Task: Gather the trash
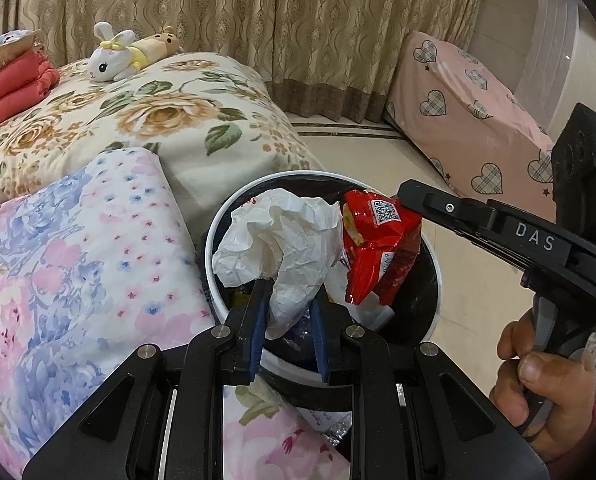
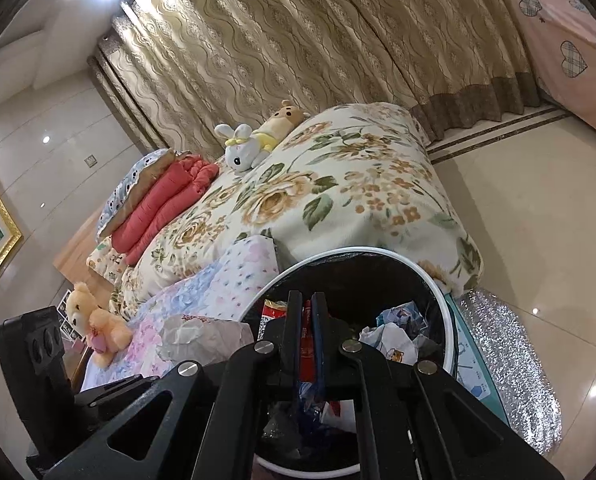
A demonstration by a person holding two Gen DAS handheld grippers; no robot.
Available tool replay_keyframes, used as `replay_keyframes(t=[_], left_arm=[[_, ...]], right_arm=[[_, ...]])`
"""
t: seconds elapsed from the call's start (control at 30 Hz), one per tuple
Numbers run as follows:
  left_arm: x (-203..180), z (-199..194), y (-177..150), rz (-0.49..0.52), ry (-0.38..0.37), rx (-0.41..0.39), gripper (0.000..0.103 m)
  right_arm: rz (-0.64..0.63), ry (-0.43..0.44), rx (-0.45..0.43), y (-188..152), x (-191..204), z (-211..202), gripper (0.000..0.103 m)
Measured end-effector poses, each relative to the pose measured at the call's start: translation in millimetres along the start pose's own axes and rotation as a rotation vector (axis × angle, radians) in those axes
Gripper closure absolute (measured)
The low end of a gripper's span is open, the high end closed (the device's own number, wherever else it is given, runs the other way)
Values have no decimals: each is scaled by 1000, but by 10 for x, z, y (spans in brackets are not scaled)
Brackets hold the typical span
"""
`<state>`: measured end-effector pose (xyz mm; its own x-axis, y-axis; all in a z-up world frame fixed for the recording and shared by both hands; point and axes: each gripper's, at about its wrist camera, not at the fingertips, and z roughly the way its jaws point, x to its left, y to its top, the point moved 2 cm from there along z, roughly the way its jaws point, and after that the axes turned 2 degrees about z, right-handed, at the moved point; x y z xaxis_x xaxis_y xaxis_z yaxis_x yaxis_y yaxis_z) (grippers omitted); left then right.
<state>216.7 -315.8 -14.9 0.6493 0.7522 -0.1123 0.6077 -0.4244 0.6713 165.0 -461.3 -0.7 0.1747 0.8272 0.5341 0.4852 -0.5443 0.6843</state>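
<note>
Beside the flowery bed (image 1: 185, 120) sits the bin (image 1: 438, 276), where the left gripper (image 1: 287, 308) pinches crumpled white paper (image 1: 281, 236) at 6 o'clock and the right gripper (image 2: 308, 320), tilted down from 3 o'clock, squeezes a red snack bag (image 1: 378, 248), and either might catch the rim and fall outside.

Trash bin (image 1: 213, 240) on floor, just beside near corner of bed (image 1: 201, 120). Crumpled paper (image 1: 281, 236) over bin's left half, held in left gripper (image 1: 287, 300); snack packet (image 1: 378, 248) right of paper, over bin's right half, pinched in right gripper (image 1: 408, 200) reaching in from right. More scraps (image 2: 398, 332) inside bin. Folded quilt (image 1: 77, 260) on bed's near end, left of bin. Two plush toys (image 1: 113, 56) at bed's far edge, curtain (image 1: 298, 20) behind. Folded bedding (image 1: 13, 84) far left on bed. Covered furniture (image 1: 470, 120) far right, across floor. Teddy bear (image 2: 93, 320) near left, beside bed.
</note>
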Motion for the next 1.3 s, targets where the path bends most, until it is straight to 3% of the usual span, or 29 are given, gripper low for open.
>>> replay_keyframes(t=[0.37, 0.47, 0.5, 0.57, 0.63, 0.77, 0.9, 1.03, 1.3], left_arm=[[-32, 28, 35, 5, 3, 5, 82], [-43, 26, 49, 1, -3, 8, 70], [-43, 18, 49, -1, -1, 7, 60], [-36, -10, 43, -5, 5, -2, 49], [-20, -38, 32, -10, 9, -7, 46], [34, -137, -28, -29, 6, -19, 46], [99, -265, -143, -53, 10, -39, 46], [217, -411, -332, -95, 20, -59, 46], [576, -810, -854, -196, 70, -109, 44]], right_arm=[[11, -12, 5, 39, -42, 37, 96], [19, -9, 3, 69, -51, 35, 92], [23, -8, 3, 78, -54, 32, 91], [32, -6, -5, 92, -58, 9, 79], [36, 0, -22, 103, -56, -34, 54], [40, 3, -37, 97, -26, -118, 46], [36, 6, -49, 2, 42, -214, 29], [2, -2, -46, -204, 178, -303, 20], [-70, -16, -60, -674, 552, -475, 10]])
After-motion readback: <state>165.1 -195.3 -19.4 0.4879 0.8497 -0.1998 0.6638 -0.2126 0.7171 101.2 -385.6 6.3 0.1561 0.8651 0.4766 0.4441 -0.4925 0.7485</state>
